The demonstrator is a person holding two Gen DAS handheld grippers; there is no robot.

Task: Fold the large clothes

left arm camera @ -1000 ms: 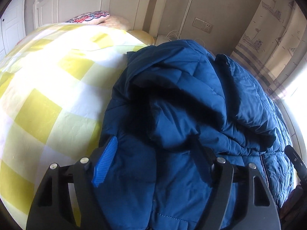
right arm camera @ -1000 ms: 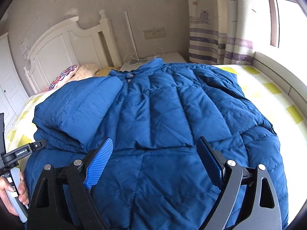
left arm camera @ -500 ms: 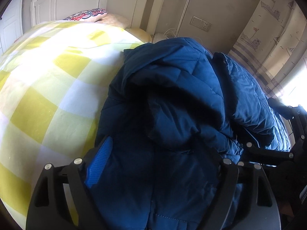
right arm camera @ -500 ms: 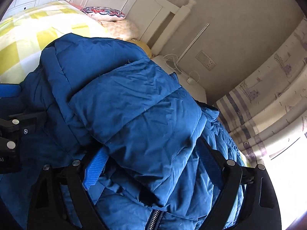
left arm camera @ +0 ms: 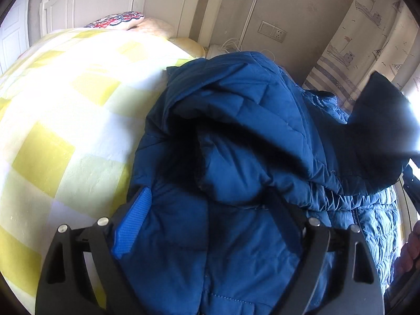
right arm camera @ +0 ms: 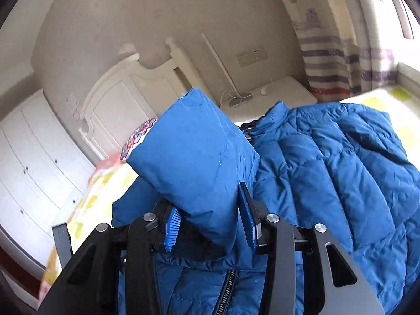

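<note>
A blue puffer jacket (left arm camera: 236, 136) lies bunched on a bed (left arm camera: 65, 120) with a yellow and white checked cover. My left gripper (left arm camera: 207, 197) hovers low over the jacket's near part. Its jaws are opening wide, with jacket fabric between the fingers and no pad pressing on it. My right gripper (right arm camera: 207, 202) is closing its jaws on the jacket's sleeve (right arm camera: 191, 157). The blue pads (right arm camera: 172, 229) press the sleeve from both sides and it stands raised above the jacket body (right arm camera: 328, 173). In the left wrist view that raised sleeve (left arm camera: 378, 131) shows dark against the window light.
A white headboard (right arm camera: 118, 105) and a patterned pillow (left arm camera: 115, 22) are at the bed's far end. Beside it stand a nightstand (right arm camera: 275, 92) with cables, a wall socket (left arm camera: 271, 31) and a striped curtain (right arm camera: 330, 71). White wardrobe doors (right arm camera: 29, 157) line the left. A person's hand (left arm camera: 409, 249) is at the right edge.
My right gripper swung across the jacket to the folded sleeve, narrowed its jaws onto it and raised it. My left gripper stayed put and its jaws widened a little.
</note>
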